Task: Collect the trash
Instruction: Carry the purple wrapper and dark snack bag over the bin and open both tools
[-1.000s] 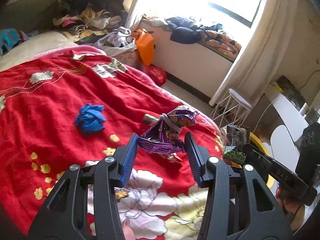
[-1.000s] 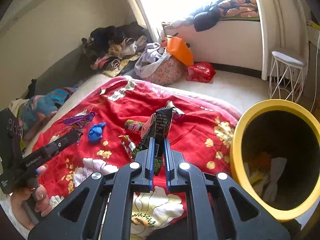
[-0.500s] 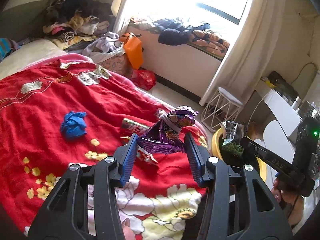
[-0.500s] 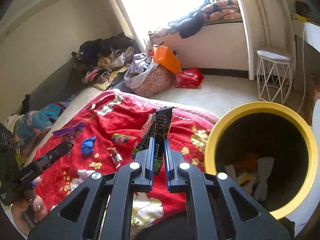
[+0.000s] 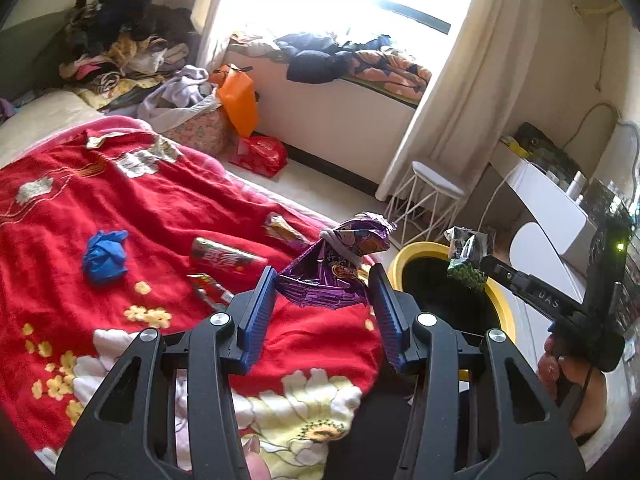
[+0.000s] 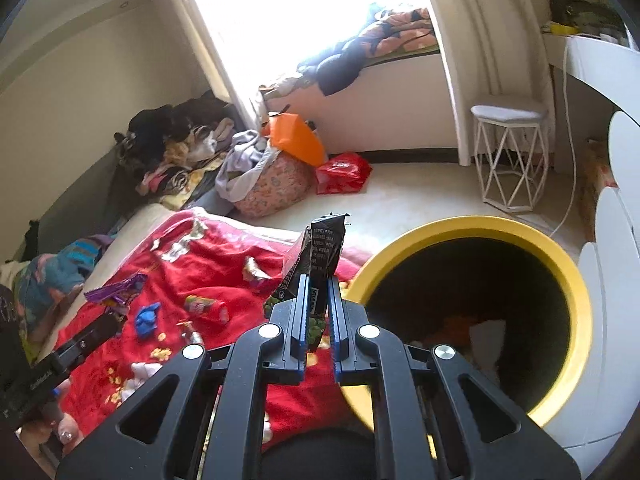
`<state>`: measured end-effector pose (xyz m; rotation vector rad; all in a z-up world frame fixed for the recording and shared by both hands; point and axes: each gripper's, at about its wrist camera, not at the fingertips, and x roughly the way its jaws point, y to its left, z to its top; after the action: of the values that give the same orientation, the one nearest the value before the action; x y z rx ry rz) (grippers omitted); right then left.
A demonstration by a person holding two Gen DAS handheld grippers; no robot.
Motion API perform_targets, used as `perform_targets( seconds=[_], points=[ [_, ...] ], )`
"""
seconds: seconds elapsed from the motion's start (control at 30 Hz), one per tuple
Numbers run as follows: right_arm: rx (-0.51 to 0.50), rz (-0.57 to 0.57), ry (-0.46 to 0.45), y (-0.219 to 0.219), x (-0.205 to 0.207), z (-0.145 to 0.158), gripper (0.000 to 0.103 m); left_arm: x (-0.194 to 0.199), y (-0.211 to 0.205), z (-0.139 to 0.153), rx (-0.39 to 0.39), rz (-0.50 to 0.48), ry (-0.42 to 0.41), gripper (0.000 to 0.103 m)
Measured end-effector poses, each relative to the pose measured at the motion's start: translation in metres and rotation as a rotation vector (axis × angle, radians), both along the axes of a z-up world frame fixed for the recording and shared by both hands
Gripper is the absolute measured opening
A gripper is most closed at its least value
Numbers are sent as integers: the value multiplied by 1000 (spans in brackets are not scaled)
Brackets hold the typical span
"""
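Observation:
My left gripper [image 5: 322, 286] is shut on a crumpled purple snack wrapper [image 5: 336, 264], held above the red bedspread [image 5: 120, 208] near its corner. My right gripper [image 6: 318, 292] is shut on a black and green snack bag [image 6: 320, 256], held beside the rim of the yellow bin [image 6: 472, 226], which holds some trash. The bin also shows in the left wrist view [image 5: 412, 250], with the right gripper's bag [image 5: 468, 258] over it. A blue crumpled wad [image 5: 105, 258] and red wrappers [image 5: 224, 258] lie on the bed.
A white wire stool [image 6: 508, 152] stands on the floor beyond the bin. A red bag [image 6: 342, 172], an orange bag [image 6: 294, 138] and piles of clothes [image 6: 180, 144] lie past the bed. A white desk [image 5: 548, 200] is at the right.
Both grippers have moved to the right with their wrappers, off the middle of the bed. The yellow bin is now larger and closer in both views.

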<state>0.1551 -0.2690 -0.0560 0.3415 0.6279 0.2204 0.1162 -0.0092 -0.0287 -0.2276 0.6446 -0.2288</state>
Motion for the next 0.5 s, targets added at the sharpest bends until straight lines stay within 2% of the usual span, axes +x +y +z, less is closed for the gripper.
perform_targets(
  seconds=[0.5],
  points=[
    [-6,-136,-7,-53,-1,-3,9,8,-57,-2,27,-105,0,40]
  ],
)
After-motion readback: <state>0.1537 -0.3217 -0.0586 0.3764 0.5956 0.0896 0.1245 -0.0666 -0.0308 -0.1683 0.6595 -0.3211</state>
